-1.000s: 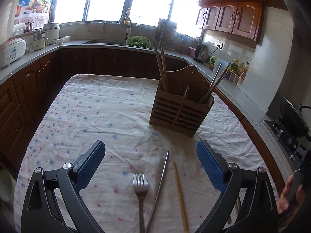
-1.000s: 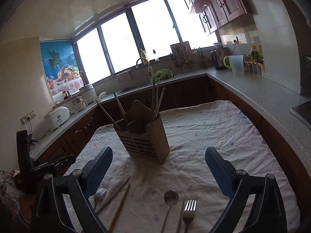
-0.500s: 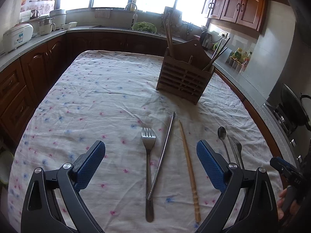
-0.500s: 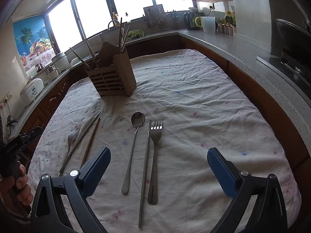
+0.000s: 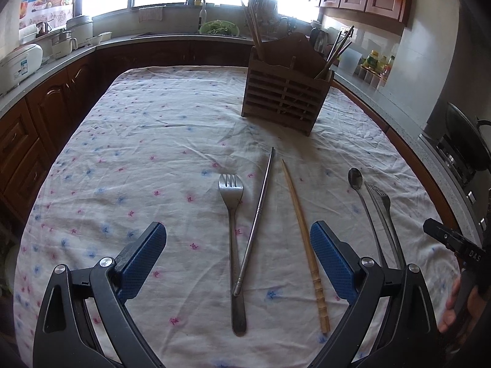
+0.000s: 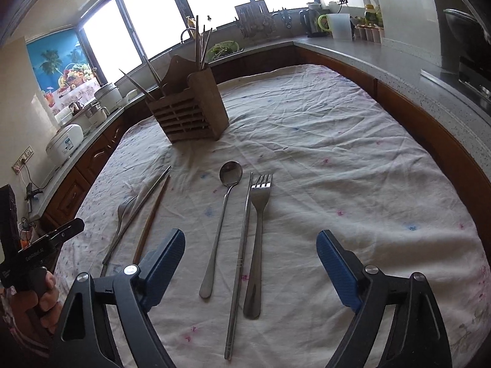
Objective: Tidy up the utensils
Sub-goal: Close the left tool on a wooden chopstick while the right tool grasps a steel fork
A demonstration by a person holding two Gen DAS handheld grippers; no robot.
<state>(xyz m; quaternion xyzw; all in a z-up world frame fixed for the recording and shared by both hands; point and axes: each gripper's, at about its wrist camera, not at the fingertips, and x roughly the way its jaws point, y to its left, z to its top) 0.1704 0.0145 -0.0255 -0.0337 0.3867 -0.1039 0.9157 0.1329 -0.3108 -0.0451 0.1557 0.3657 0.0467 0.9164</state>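
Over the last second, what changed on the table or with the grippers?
Both grippers pulled back and tilted down, left gripper and right gripper, bringing the loose cutlery into fuller view. Both stayed open, nothing grasped. The wooden holder and utensils stayed put.

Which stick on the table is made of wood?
The brown wooden chopstick, lying right of the thin silver metal chopstick; the other loose one is shiny metal too.
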